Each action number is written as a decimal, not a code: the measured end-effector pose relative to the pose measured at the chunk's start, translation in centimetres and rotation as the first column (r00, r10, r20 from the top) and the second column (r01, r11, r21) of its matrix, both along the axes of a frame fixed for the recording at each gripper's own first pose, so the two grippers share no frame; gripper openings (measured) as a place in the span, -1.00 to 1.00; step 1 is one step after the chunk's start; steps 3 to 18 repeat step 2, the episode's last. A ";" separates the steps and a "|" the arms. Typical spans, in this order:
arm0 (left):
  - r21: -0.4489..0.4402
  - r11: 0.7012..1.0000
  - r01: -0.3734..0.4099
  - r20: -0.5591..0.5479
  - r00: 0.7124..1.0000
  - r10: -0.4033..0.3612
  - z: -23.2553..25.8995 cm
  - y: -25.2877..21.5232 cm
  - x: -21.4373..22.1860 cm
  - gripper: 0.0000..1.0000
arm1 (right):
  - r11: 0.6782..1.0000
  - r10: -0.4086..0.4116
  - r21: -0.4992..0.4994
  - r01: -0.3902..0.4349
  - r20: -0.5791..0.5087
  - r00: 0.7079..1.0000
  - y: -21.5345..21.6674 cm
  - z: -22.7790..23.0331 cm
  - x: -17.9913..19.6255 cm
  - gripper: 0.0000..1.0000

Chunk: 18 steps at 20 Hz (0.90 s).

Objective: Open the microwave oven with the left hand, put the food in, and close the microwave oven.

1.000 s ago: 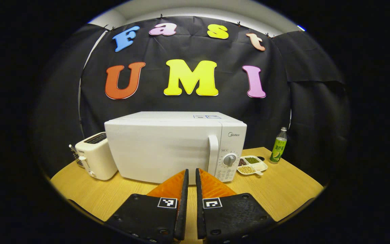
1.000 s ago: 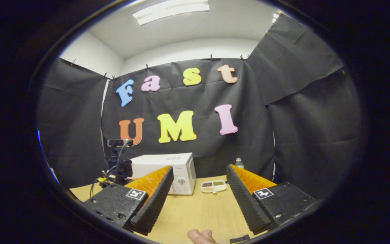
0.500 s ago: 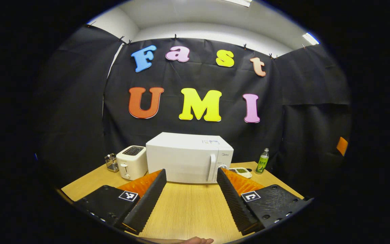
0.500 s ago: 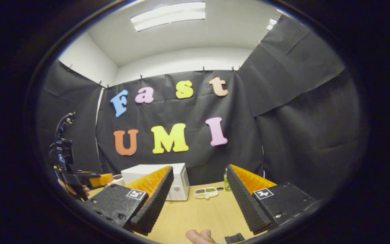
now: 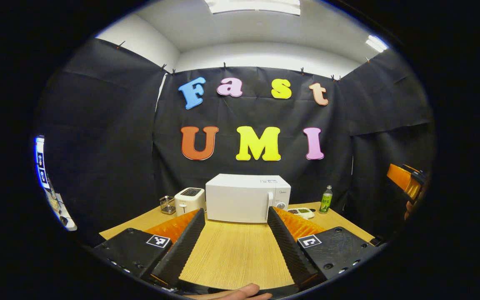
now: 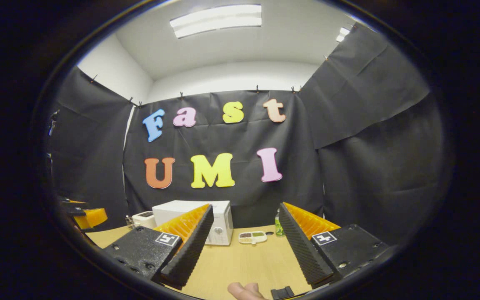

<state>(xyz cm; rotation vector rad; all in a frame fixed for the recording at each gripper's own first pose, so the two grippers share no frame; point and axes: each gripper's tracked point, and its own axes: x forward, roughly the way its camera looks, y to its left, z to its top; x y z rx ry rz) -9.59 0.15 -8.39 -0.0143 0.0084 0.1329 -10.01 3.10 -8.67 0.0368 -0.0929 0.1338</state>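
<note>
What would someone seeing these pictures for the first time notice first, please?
Probably the white microwave, door shut, at the back of the wooden table, with a toaster to its left and a divided food tray and green bottle to its right. In front, the left gripper and right gripper both stand open over bare tabletop.

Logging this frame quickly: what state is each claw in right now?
Left claw: open, holding nothing.
Right claw: open, holding nothing.

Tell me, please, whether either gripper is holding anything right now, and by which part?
Nothing is held. The left gripper and the right gripper both stand open above the table, with only bare wood between their fingers.
</note>
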 end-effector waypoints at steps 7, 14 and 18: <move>0.004 1.000 0.004 0.004 1.000 -0.004 0.1 0.0 -0.2 0.90 | 1.000 0.020 -0.010 -0.020 -0.011 1.000 0.6 -0.4 -0.1 1.00; 0.004 1.000 0.004 0.004 1.000 -0.004 0.1 0.0 -0.2 0.90 | 1.000 0.020 -0.010 -0.020 -0.011 1.000 0.6 -0.4 -0.1 1.00; 0.004 1.000 0.004 0.004 1.000 -0.004 0.1 0.0 -0.2 0.90 | 1.000 0.020 -0.010 -0.020 -0.011 1.000 0.6 -0.4 -0.1 1.00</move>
